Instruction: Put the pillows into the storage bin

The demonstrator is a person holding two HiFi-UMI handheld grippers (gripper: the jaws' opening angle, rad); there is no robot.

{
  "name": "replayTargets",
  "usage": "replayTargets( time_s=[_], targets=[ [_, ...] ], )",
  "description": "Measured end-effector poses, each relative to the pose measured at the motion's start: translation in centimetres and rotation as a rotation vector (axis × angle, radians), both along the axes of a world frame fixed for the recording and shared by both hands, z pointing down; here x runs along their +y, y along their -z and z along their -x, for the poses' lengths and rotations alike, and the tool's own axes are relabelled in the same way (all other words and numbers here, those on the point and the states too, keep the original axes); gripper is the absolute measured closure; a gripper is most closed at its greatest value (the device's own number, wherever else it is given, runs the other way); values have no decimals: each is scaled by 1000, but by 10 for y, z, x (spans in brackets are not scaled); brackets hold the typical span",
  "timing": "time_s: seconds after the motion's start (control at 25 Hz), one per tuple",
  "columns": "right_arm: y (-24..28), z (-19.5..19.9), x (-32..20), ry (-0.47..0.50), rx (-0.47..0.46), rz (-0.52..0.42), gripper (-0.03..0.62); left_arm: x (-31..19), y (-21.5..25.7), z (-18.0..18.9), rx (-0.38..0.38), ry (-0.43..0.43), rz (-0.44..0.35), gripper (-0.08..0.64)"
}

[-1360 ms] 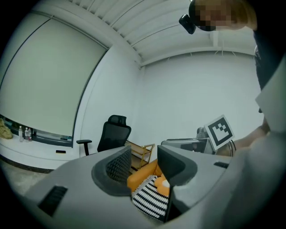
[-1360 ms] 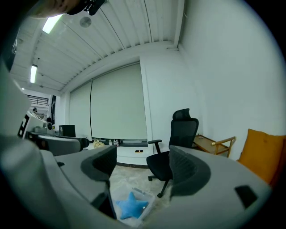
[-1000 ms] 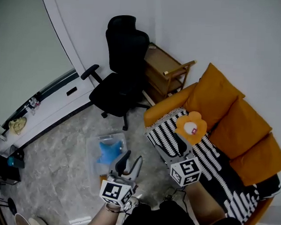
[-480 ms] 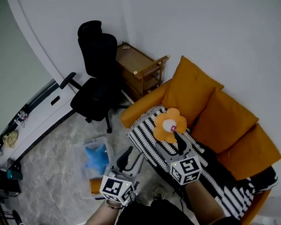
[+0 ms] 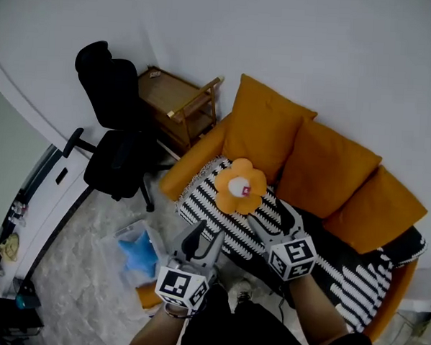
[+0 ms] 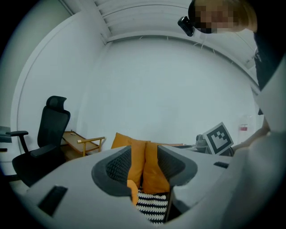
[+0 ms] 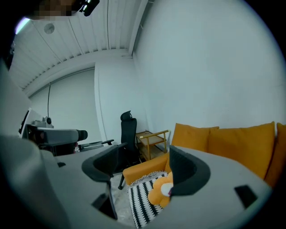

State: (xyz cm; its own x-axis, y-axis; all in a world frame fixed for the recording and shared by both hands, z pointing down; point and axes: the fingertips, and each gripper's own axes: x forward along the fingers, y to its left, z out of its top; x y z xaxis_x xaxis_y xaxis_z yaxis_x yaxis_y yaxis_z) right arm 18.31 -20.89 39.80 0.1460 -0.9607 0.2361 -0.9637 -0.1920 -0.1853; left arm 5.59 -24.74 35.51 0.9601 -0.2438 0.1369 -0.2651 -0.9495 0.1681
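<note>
Orange fabric sofa (image 5: 188, 167) fills the right half of the head view, with a black-and-white striped throw (image 5: 199, 203) over its seat. Clear plastic storage bin (image 5: 123, 232), lower left on the floor, holds a blue star-shaped pillow (image 5: 138, 254). Orange flower-shaped pillow (image 5: 239, 185) lies at centre, on the throw. Left gripper (image 5: 203, 238) and right gripper (image 5: 272, 219), bottom centre: jaws apart, nothing between them.

Flower pillow (image 5: 240, 186) on sofa (image 5: 192, 167); storage bin (image 5: 126, 233) on floor (image 5: 79, 233), left of sofa.
</note>
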Motion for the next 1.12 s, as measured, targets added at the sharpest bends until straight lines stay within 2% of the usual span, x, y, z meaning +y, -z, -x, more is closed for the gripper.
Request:
replayTargets(
  time_s=[0.32,0.6,0.8,1.12],
  targets=[
    [-23,-35,-29,-131,-14,63,233,-47,-18,-43,12,-136,45,391],
    [-45,-58,-62,-215,-20,101,233,-93,-34,-67,3,-203,81,391],
    [-64,-73,-78,-231,-39,119,232,-110,-51,-80,-18,-214,96,391],
    [-124,-113,-96,-184,-109,181,229,-110,-98,-110,-94,-191,150,391]
  ],
)
